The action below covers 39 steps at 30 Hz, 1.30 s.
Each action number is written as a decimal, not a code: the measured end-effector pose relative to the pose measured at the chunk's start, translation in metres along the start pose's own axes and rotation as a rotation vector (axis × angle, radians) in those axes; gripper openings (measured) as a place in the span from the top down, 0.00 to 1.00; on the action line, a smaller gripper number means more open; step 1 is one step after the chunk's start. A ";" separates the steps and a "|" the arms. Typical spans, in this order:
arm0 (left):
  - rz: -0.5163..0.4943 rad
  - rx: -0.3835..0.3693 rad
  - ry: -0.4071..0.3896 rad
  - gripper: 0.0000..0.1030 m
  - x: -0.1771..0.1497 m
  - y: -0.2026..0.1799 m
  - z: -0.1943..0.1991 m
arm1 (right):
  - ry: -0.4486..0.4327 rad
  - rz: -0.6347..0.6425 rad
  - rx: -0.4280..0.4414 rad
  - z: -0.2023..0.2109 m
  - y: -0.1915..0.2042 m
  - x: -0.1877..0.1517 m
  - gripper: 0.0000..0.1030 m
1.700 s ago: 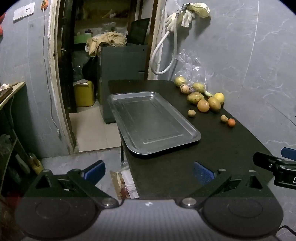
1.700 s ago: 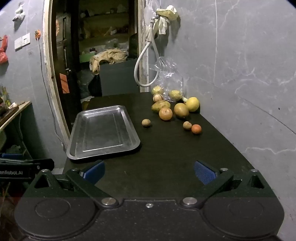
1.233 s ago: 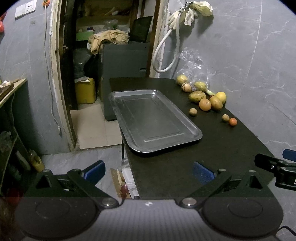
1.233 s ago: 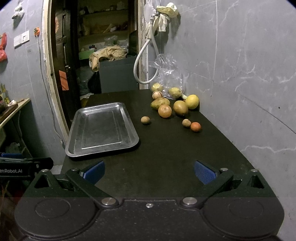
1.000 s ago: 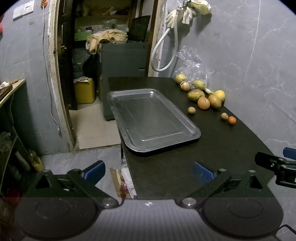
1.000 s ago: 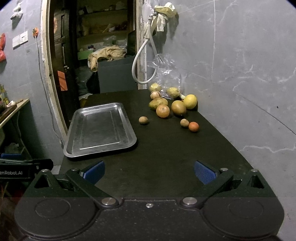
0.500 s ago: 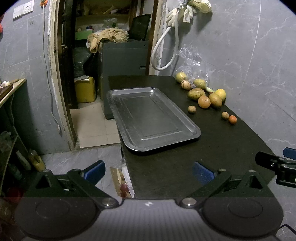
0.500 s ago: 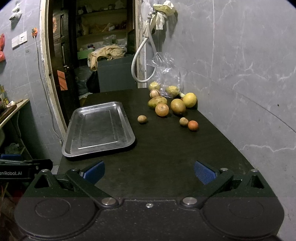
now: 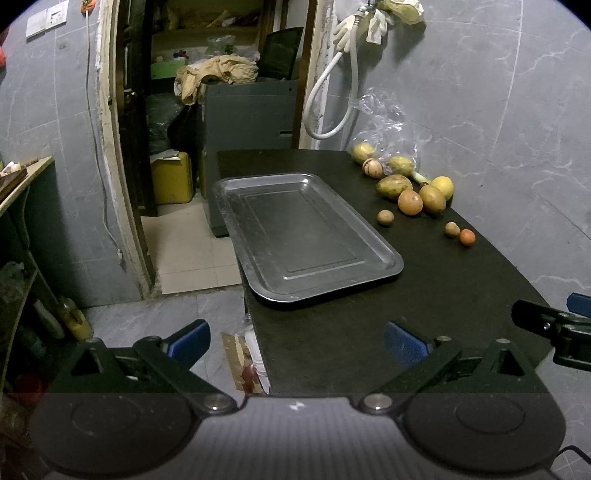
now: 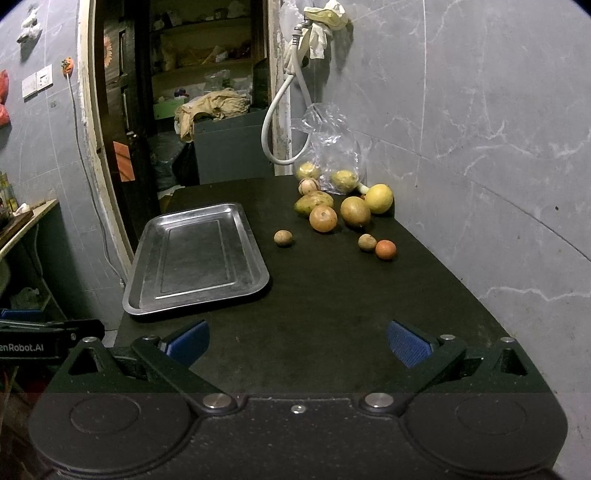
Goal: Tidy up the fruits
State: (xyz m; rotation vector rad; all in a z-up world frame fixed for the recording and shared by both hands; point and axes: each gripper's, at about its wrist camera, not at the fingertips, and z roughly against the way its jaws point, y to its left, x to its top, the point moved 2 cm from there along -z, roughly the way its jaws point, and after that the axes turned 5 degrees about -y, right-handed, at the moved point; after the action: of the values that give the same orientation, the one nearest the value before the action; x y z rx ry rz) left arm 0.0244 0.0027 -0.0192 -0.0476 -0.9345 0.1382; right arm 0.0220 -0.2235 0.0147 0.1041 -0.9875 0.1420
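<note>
Yellow and orange fruits [image 10: 334, 212] lie ahead and right of your right claw [image 10: 297, 341], well beyond its spread, empty fingers; the steel tray [image 10: 195, 254] sits ahead-left with bare tabletop [image 10: 332, 295] between. Your left claw [image 9: 295, 338], also wide open and empty, hangs off the tabletop's near-left edge, farther from them. The right looks better placed.

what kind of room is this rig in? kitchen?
Probably a home utility or wash corner rather than a proper kitchen. Grey marble-look tiled walls, a wall tap with a white hose and gloves draped over it, and a doorway to cluttered storage shelves. Fruit and a metal tray sit on a black table.
</note>
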 end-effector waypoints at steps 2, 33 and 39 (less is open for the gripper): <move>-0.002 0.004 0.000 0.00 0.000 0.001 -0.001 | 0.005 0.004 -0.008 -0.002 -0.001 -0.001 0.00; -0.037 -0.029 0.119 0.00 0.038 -0.008 -0.030 | 0.159 0.061 -0.126 -0.028 -0.007 0.035 0.00; -0.058 -0.027 0.135 0.00 0.062 -0.029 -0.058 | 0.175 0.045 -0.134 -0.056 -0.026 0.041 0.00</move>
State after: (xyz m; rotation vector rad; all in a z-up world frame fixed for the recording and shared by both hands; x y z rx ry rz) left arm 0.1099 -0.0165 -0.0014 -0.0542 -0.8024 0.0678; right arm 0.0951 -0.2373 0.0181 -0.0530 -0.8226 0.1231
